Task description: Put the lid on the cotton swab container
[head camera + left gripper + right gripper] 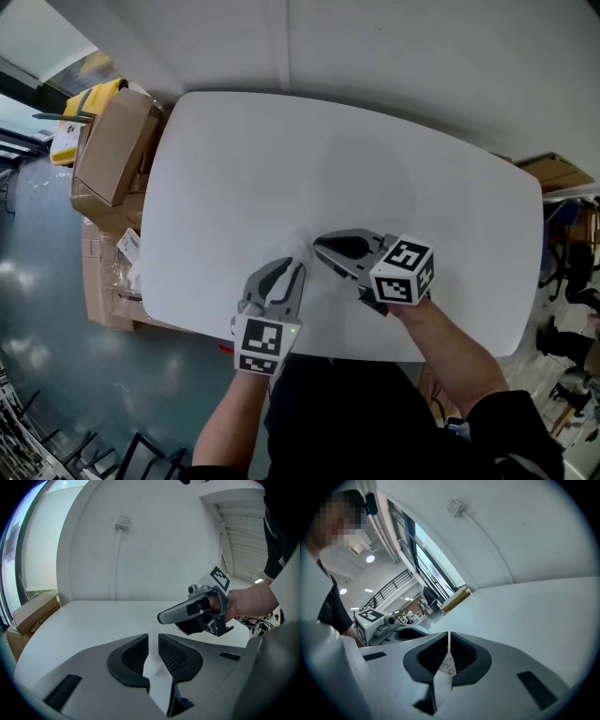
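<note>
Cotton swab container and lid cannot be picked out in any view against the white table (375,169). The head view gives only a faint pale patch (301,241) on the tabletop at the tips of both grippers, too washed out to name. At the far left, stacked cardboard boxes (114,150) stand on the floor against the table's edge, with something yellow (94,97) above them. Near the table's front edge, the left gripper (296,266) points away from the person, its marker cube (260,344) closest to the body. In the left gripper view its jaws stand slightly apart, a narrow slot between the ribbed pads (136,656) showing only white surface, and nothing there can be told as pinched. Just to its right, the right gripper (318,246) reaches in from that side and points leftward, its tips near those of the left one without touching them. Its own cube (404,272) sits above the person's hand (424,314). In the right gripper view its jaws are pressed almost together, leaving a hairline gap at the tips. Lower between the pads lies a pale sliver (447,666) with faint marks, which I cannot identify. Beyond the table's right end, dark chairs (567,272) stand on the floor.
</note>
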The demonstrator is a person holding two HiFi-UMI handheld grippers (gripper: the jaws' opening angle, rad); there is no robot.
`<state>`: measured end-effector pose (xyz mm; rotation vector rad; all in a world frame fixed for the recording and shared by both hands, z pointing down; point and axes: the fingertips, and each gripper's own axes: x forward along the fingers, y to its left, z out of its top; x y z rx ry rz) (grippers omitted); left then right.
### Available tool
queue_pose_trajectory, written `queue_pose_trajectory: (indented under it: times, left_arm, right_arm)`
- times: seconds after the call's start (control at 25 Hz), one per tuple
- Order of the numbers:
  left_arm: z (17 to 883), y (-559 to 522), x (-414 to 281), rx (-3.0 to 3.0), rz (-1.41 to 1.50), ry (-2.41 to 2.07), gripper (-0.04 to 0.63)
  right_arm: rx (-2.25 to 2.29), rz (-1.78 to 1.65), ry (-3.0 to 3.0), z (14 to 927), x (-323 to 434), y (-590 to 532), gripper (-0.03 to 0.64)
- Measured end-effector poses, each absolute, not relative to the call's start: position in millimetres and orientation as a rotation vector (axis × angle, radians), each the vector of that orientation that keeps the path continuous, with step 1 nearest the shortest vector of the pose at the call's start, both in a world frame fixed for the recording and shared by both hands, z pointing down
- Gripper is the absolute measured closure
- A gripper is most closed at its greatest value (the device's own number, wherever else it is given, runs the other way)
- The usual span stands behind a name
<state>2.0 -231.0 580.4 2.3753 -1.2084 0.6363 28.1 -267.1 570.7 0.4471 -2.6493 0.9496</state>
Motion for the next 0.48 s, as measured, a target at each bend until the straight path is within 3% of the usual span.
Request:
queue_pose_trajectory:
  times: [0.48]
  left_arm:
    - [581, -234, -1, 2.343, 0.597, -1.239, 0.548]
  right_arm:
    - [0.297, 0.788, -2.581, 578, 9, -249, 0.6]
